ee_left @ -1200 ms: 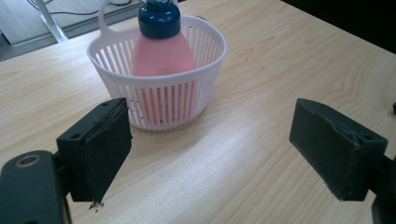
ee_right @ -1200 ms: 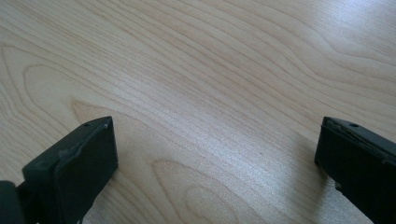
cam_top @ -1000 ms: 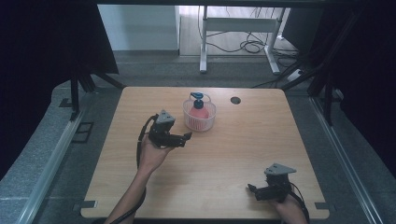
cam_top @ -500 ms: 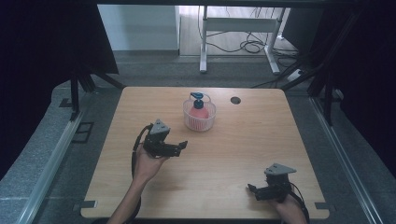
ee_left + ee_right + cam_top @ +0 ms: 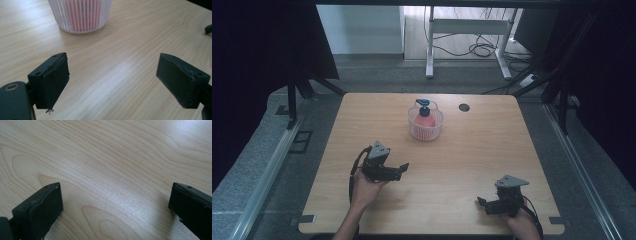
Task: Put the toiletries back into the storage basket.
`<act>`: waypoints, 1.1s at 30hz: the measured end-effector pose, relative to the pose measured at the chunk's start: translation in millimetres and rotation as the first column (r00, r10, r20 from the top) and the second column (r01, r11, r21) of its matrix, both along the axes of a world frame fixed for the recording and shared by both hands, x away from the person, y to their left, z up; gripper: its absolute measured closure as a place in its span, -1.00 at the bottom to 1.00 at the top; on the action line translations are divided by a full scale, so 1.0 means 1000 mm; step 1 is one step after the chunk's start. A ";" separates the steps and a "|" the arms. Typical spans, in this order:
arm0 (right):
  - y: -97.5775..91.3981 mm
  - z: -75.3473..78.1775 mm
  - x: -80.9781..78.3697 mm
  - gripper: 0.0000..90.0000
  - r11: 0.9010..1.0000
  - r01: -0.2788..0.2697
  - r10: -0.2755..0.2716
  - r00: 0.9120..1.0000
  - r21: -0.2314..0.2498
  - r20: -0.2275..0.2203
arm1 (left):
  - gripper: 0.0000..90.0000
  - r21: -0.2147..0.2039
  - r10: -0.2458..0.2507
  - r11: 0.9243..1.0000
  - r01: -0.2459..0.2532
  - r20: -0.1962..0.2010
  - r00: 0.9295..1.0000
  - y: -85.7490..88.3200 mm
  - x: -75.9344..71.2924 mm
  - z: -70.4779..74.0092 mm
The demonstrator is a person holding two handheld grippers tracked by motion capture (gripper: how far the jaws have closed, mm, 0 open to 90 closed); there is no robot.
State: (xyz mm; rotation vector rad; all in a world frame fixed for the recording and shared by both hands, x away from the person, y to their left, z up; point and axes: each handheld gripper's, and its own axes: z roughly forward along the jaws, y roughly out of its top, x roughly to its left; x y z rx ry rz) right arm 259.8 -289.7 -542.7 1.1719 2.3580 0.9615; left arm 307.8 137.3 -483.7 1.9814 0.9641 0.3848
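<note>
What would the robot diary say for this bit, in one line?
left gripper: open, empty | right gripper: open, empty | pink bottle: in white basket

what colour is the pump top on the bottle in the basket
Blue pump top on a pink bottle; clearest in the high view.

dim overhead view | soft glare on wood | near claws blurred

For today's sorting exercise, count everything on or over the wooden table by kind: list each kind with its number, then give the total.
Handheld tools: 2, the left tool and the right tool, both with jaws apart
White ribbed baskets: 1, the basket
Pink pump bottles: 1, the bottle, standing inside the basket
Total: 4
</note>
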 end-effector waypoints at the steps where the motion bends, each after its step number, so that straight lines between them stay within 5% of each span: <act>1: 0.000 0.000 0.000 -1.00 1.000 0.000 0.000 1.000 0.000 0.000 | -0.76 0.001 0.001 1.000 -0.001 -0.002 1.000 0.000 -0.002 -0.003; 21: 0.000 0.000 0.000 -1.00 1.000 0.001 -0.001 1.000 0.000 0.001 | -0.76 0.062 0.006 0.998 -0.002 -0.062 0.998 0.004 -0.029 -0.037; 33: 0.000 0.000 0.000 -1.00 1.000 0.000 0.000 1.000 -0.001 0.002 | -0.76 0.150 0.011 0.989 0.008 -0.126 0.992 0.004 -0.046 -0.057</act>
